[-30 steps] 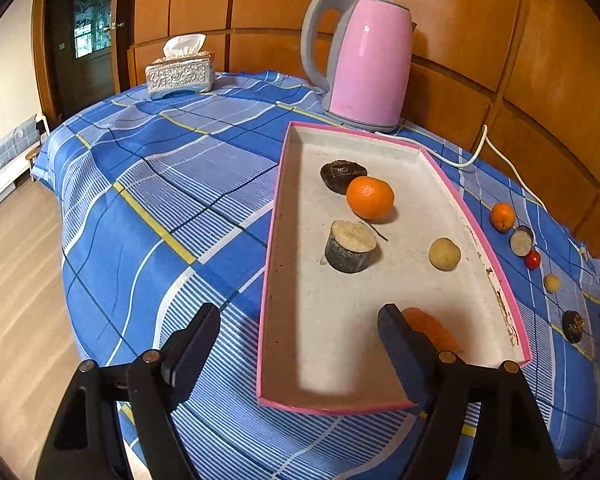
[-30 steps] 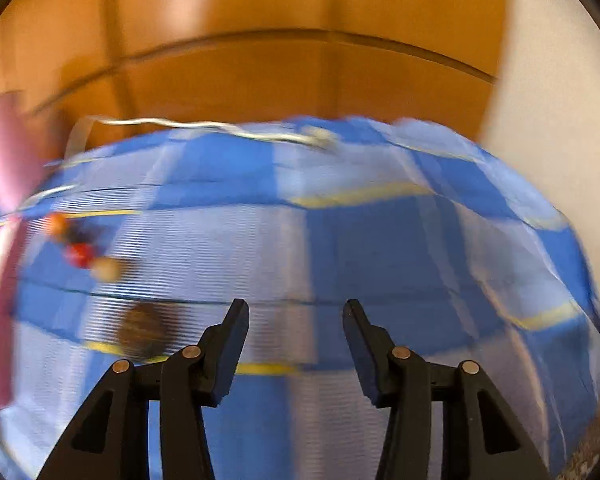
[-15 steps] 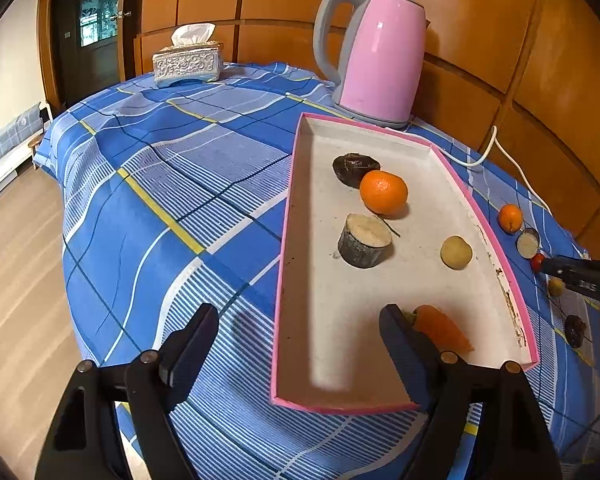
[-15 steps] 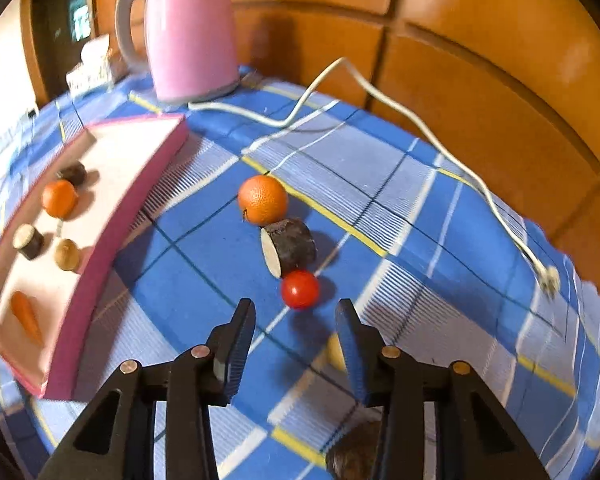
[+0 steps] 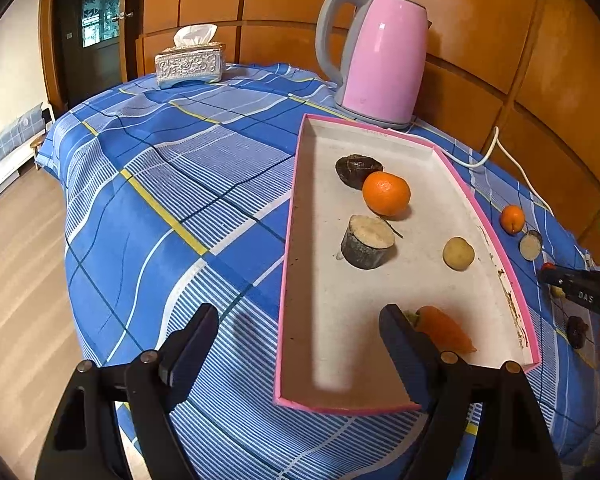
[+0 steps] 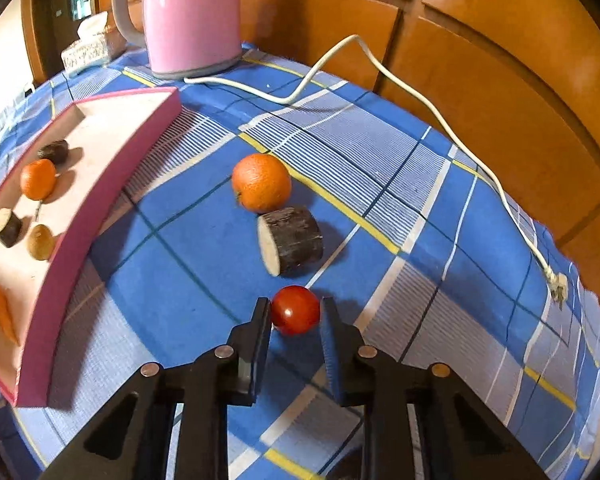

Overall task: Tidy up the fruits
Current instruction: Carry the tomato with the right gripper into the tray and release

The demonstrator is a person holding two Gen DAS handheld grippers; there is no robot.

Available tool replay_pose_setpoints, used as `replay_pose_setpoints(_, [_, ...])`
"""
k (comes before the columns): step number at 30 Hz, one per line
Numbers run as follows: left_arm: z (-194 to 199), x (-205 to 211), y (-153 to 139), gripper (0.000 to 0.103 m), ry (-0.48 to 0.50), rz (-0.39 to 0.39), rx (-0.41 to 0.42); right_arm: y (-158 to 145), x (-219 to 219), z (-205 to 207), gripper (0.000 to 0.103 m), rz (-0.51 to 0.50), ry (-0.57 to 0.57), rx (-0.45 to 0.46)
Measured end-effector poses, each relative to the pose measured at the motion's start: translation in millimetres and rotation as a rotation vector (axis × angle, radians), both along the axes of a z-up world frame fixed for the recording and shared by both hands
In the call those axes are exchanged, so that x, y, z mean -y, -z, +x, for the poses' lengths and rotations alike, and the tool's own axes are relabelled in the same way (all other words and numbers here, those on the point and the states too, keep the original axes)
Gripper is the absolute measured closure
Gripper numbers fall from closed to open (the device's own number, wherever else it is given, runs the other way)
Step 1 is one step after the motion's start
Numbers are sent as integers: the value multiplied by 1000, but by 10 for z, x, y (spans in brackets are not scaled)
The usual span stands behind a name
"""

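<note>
The cherry tomato [image 6: 295,309] lies on the blue checked cloth [image 6: 380,152], at 5 o'clock of the dark log-like slice [image 6: 292,240]. The right gripper [image 6: 294,320] is closing around it, both pads touching its sides, tilted steeply down. At 9 o'clock, the pink tray [image 6: 112,168]. The left gripper [image 5: 296,344] hangs wide apart, holding nothing.

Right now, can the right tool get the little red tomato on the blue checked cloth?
Probably yes. The right tool has the small round red tomato between its closing fingers, and nothing blocks it; the cut dark-skinned log piece lies just beyond.
</note>
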State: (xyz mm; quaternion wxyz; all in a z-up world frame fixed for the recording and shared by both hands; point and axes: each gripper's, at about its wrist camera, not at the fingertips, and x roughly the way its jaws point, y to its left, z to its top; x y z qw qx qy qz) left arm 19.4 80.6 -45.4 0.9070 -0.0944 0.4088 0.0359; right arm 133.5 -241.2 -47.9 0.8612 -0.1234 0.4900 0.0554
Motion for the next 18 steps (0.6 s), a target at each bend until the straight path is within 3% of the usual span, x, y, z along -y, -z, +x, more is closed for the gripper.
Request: replay_pose_setpoints(18, [-55, 16, -42, 19, 5, -5, 7, -392, -594, -487, 79, 198, -103, 72])
